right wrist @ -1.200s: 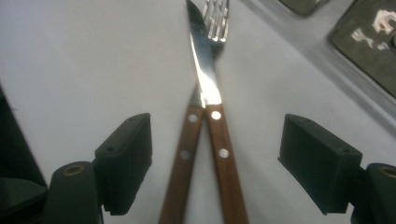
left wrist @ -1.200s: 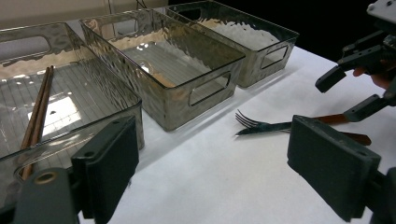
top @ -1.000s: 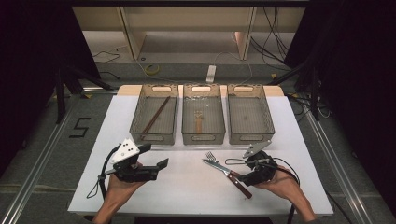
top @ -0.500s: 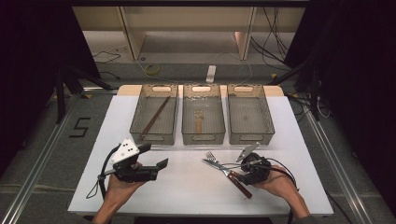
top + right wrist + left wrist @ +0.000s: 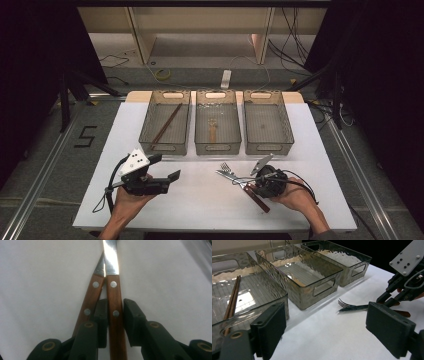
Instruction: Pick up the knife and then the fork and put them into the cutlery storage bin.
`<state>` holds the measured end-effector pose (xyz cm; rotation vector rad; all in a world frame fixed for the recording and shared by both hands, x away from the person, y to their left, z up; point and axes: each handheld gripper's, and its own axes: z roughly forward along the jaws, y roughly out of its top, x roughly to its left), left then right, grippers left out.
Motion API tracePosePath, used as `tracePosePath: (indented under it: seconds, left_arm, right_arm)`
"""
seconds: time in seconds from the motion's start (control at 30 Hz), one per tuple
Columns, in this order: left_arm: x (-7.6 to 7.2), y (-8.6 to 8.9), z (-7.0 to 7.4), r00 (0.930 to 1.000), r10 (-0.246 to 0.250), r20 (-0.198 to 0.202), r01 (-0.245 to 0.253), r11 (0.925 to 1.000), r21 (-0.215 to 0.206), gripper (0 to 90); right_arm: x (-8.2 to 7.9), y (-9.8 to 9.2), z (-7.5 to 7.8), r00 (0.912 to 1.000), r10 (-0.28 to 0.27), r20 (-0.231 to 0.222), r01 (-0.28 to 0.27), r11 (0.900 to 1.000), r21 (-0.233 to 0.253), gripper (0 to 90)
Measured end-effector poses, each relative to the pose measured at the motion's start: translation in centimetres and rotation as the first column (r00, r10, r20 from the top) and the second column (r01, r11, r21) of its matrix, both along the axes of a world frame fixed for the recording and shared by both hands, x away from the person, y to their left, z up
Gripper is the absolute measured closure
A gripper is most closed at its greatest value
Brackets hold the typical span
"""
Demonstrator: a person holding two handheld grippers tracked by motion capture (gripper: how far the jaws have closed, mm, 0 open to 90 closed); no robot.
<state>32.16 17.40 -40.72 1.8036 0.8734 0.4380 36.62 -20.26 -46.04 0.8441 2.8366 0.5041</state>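
1. Since the earlier frame the right gripper (image 5: 248, 182) has slid in along the surface (image 5: 200, 210) toward the cutlery; the left gripper (image 5: 167, 170) has stayed put.
2. Landmark: middle bin (image 5: 218, 129), one of three clear bins in a row, holding a wooden-handled utensil.
3. Fork (image 5: 231, 172) and knife (image 5: 115, 302): lying together on the surface just in front of the middle bin and a little right, wooden handles side by side, tips pointing left.
4. Right gripper fingers (image 5: 133, 320): partly closed, straddling the knife handle, one finger wedged between the two handles; firm hold cannot be confirmed.
5. Key relation: the handle's long axis runs straight out between the fingers, away from the gripper; the right hand is nearer.
6. Left gripper fingers (image 5: 270, 325): wide apart, empty, in front of the left bin (image 5: 165, 127) with chopsticks (image 5: 166, 125).
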Motion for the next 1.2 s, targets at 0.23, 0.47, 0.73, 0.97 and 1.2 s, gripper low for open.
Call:
tracePosePath:
  seconds: [0.23, 0.47, 0.73, 0.97, 1.2]
  left_arm:
    - [0.0, 0.0, 0.0, 1.0, -0.001, 0.0, 0.001, 1.0, 0.0, 16.1]
    - [0.0, 0.0, 0.0, 1.0, 0.001, 0.001, -0.001, 1.0, -0.001, 16.1]
    - [0.0, 0.1, 0.0, 1.0, 0.001, 0.003, -0.001, 1.0, 0.002, 16.2]
    - [0.0, 0.1, 0.0, 1.0, 0.007, 0.002, -0.007, 1.0, -0.002, 16.2]
    - [-0.1, 0.2, 0.1, 0.9998, 0.012, 0.013, -0.012, 0.9998, -0.013, 16.2]
  right_arm:
    - [-0.2, 0.3, 0.1, 0.9998, 0.02, 0.007, -0.02, 1.0, -0.018, 76.6]
    - [-0.1, 0.4, 0.1, 0.9999, 0.016, 0.001, -0.016, 1.0, -0.02, 77.0]
    - [-0.1, 0.0, 0.7, 0.9996, 0.026, 0.007, -0.026, 0.999, 0.027, 77.2]
    - [-0.3, -0.5, 1.9, 0.9993, 0.016, 0.032, -0.019, 0.996, 0.09, 77.2]
    - [-0.1, -1.6, 3.4, 0.9967, -0.021, 0.078, 0.007, 0.984, 0.178, 77.1]
